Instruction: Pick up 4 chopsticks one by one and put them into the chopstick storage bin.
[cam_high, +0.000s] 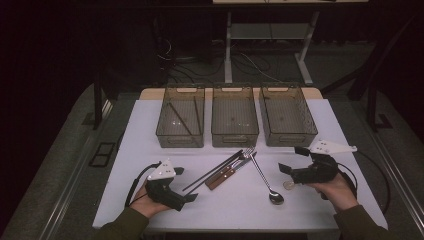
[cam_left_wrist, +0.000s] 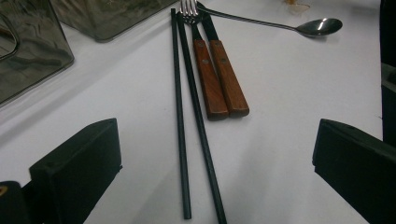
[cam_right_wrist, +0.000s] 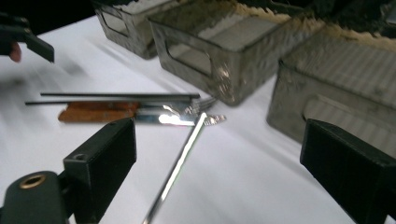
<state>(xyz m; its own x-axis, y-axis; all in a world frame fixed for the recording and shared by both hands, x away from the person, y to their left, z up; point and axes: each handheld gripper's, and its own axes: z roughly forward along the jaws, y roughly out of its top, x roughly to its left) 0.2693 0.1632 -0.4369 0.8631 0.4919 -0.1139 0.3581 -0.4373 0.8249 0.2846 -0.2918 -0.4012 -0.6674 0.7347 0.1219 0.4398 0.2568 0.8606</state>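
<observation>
On the white table (cam_high: 150, 165) lie two black chopsticks (cam_high: 212, 171) (cam_left_wrist: 180, 116), a wood-handled fork (cam_left_wrist: 205, 70) and knife (cam_left_wrist: 229, 79) side by side (cam_high: 222, 176), and a steel spoon (cam_high: 265, 180) (cam_left_wrist: 320, 26). My left gripper (cam_high: 186, 184) (cam_left_wrist: 217, 135) is open, low at the near ends of the chopsticks, which run between its jaws. Right of the spoon, my right gripper (cam_high: 292, 160) (cam_right_wrist: 219, 140) is open and holds nothing. The spoon's handle (cam_right_wrist: 180, 163) runs up between its jaws.
Three smoky clear bins stand in a row at the back: left (cam_high: 180, 140), middle (cam_high: 235, 139), right (cam_high: 290, 138). Thin dark sticks lie in the left bin. A small round coin-like thing (cam_high: 288, 185) lies by the right gripper. Desk legs and cables show beyond the table.
</observation>
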